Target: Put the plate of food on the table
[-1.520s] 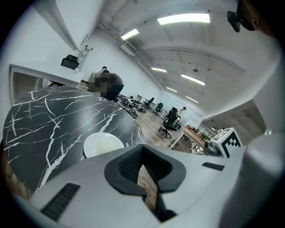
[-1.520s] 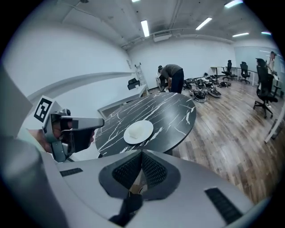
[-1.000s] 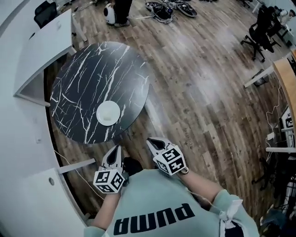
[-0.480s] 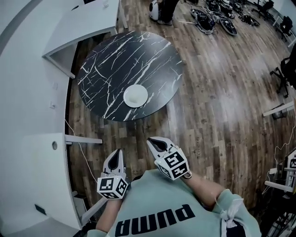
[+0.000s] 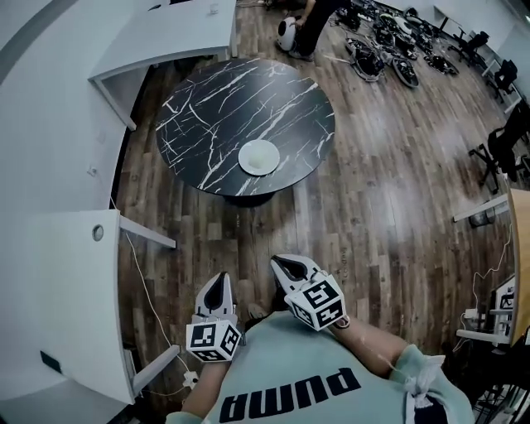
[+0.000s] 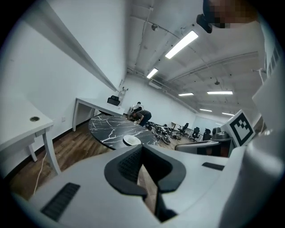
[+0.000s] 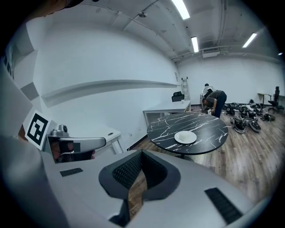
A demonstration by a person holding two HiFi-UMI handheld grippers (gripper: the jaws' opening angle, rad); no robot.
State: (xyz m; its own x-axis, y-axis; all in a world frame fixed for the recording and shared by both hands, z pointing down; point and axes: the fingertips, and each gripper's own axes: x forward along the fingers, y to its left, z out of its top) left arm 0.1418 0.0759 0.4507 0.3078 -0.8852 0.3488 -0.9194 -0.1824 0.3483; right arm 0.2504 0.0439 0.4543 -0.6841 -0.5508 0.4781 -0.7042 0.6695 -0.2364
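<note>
A white plate [image 5: 258, 156] lies near the front edge of a round black marble table [image 5: 215, 108]; I cannot make out any food on it. Both grippers are held close to my chest, well short of the table. My left gripper [image 5: 219, 280] is shut with nothing in it. My right gripper [image 5: 286, 265] is also shut and holds nothing. From the left gripper view, the plate [image 6: 132, 140] shows far off on the table [image 6: 107, 127] beyond the left gripper [image 6: 141, 149]. In the right gripper view, the plate [image 7: 185, 137] sits on the table [image 7: 205, 124] beyond the right gripper [image 7: 141, 153].
White desks stand at the left [image 5: 50, 290] and back left [image 5: 166, 33]. A cable [image 5: 142, 281] trails over the wood floor by the near desk. A person [image 5: 310, 16] crouches behind the table beside scattered equipment [image 5: 389, 50]. Office chairs [image 5: 505, 137] stand at the right.
The table and plate now sit farther from me and more to the right in the head view. Both grippers have stayed shut near my chest.
</note>
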